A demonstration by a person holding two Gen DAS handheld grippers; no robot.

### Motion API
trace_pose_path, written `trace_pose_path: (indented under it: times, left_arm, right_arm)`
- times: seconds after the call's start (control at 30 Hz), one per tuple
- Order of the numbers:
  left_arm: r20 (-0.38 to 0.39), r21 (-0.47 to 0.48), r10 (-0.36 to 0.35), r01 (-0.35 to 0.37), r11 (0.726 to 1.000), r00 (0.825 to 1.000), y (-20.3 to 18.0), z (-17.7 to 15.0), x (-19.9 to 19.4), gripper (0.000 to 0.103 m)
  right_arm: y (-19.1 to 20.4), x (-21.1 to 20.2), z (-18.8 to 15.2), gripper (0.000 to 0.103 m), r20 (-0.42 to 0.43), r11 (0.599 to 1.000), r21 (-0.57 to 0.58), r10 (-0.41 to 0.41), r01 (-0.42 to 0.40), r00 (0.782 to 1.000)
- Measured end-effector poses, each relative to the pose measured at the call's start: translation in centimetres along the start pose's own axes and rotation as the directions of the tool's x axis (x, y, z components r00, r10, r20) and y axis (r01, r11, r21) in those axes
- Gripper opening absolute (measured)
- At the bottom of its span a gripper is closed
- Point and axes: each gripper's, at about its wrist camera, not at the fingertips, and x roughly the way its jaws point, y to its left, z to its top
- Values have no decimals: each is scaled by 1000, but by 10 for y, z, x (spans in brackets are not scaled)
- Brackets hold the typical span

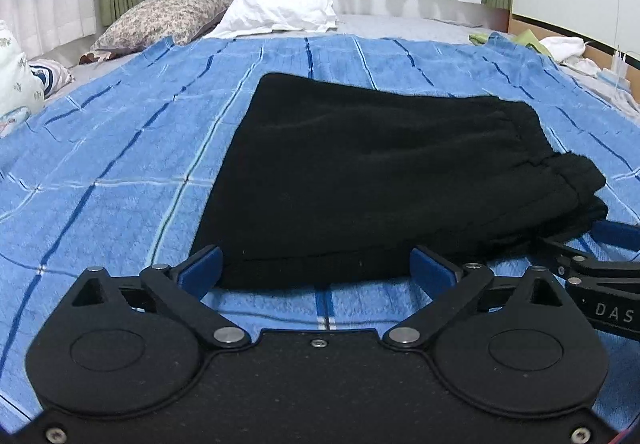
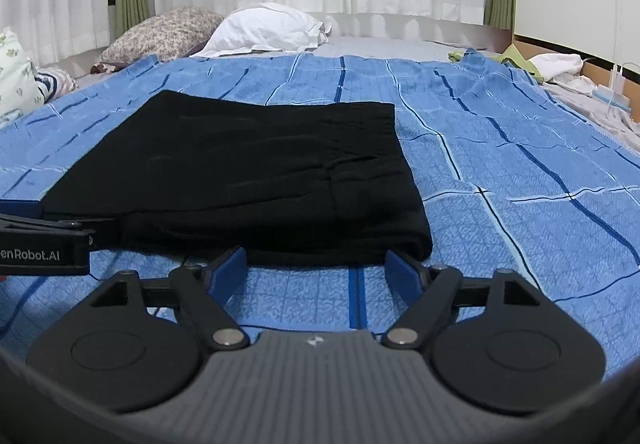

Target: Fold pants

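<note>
Black pants (image 1: 360,172) lie folded into a flat stack on a blue checked blanket (image 1: 120,164); they also show in the right wrist view (image 2: 240,172). My left gripper (image 1: 318,268) is open, its blue pads at the near edge of the stack, left part. My right gripper (image 2: 314,264) is open at the near edge, right part, by the waistband corner. Neither holds cloth. The right gripper shows at the far right of the left wrist view (image 1: 600,264), the left gripper at the far left of the right wrist view (image 2: 40,240).
The blanket (image 2: 500,184) covers a bed. A floral pillow (image 1: 160,20) and a white pillow (image 1: 276,12) lie at the head, under white curtains. Loose clothes (image 1: 560,48) sit at the far right edge, more bedding (image 1: 16,84) at the left.
</note>
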Motion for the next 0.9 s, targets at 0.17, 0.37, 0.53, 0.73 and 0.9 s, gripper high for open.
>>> trace_pose_path:
  times: [0.17, 0.37, 0.53, 0.73, 0.9]
  left_arm:
    - [-16, 2, 10, -10, 1000, 1000, -1, -3, 4, 103]
    - [-21, -4, 10, -10, 1000, 1000, 1, -3, 9, 103]
    - [-19, -5, 10, -10, 1000, 1000, 2, -4, 10, 103]
    - [-16, -7, 10, -10, 1000, 1000, 2, -5, 10, 103]
    - [-15, -9, 9, -9, 1000, 1000, 2, -5, 11, 103]
  right_arm:
    - [5, 0, -3, 91, 3, 1000, -27, -10, 10, 1000]
    - [6, 0, -3, 94, -1, 999, -31, -10, 10, 1000]
    - [6, 1, -3, 97, -11, 999, -44, -4, 3, 1000]
    - [6, 3, -2, 99, -17, 999, -45, 2, -3, 1000]
    - [6, 3, -2, 100, -18, 999, -45, 4, -5, 1000]
